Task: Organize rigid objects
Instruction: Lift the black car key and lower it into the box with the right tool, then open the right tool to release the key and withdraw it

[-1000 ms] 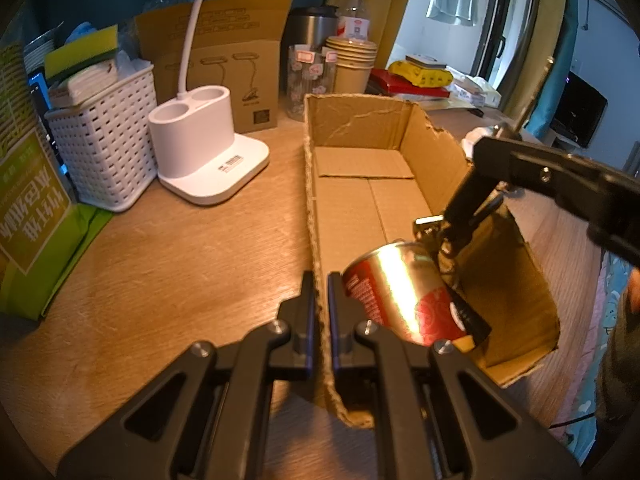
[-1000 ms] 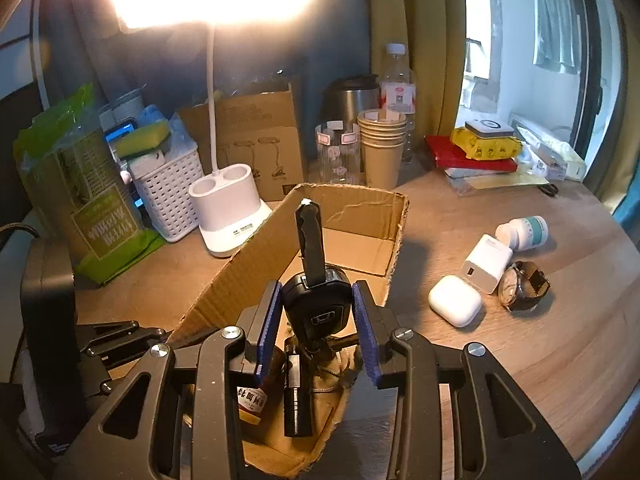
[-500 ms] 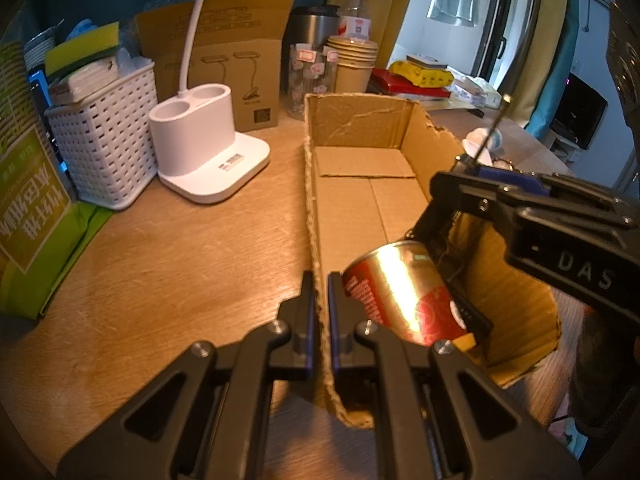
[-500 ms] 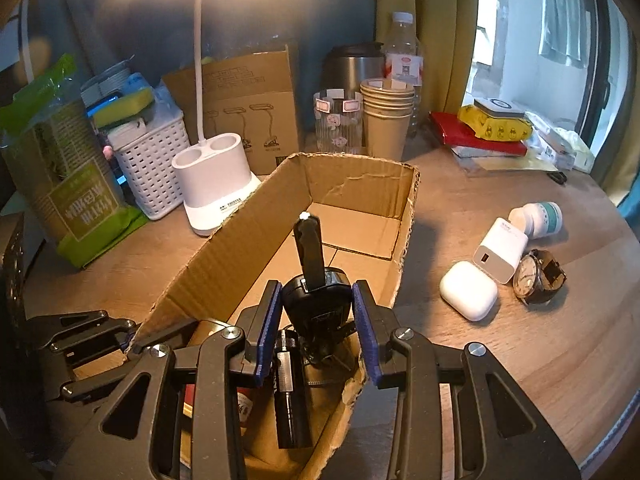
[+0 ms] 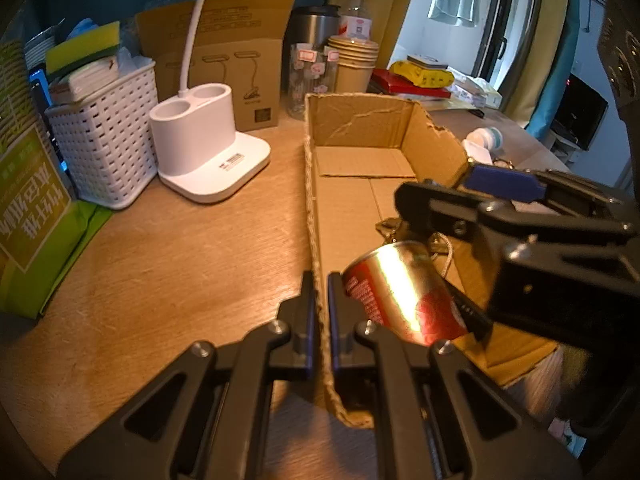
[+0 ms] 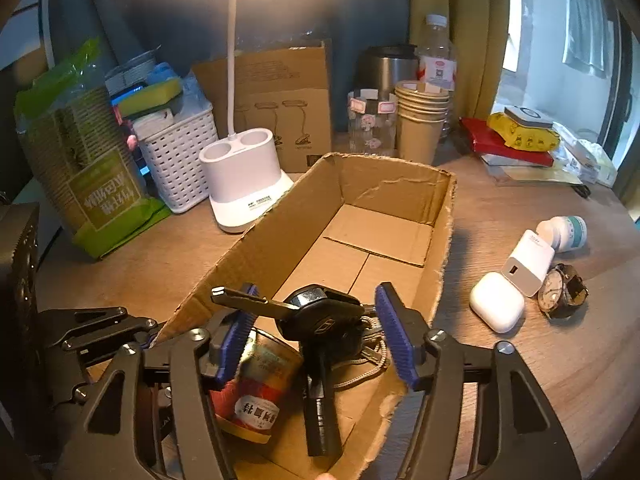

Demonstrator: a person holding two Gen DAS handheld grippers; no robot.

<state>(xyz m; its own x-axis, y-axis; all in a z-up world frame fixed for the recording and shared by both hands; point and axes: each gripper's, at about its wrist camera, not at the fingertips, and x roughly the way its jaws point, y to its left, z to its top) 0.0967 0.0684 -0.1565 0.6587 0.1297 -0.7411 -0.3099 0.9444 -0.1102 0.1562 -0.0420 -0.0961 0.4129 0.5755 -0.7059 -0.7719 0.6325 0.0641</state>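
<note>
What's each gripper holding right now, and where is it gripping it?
The left gripper is shut on the cardboard box, pinching its near side wall. The right gripper is opening; the car key lies between its pads, no longer gripped.

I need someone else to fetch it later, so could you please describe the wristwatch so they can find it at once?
Start at the open cardboard box on the wooden table. Just beyond its right wall lies a small cluster: white earbud case, white charger, white bottle. The wristwatch is the only dark item, with a round pale dial.
</note>
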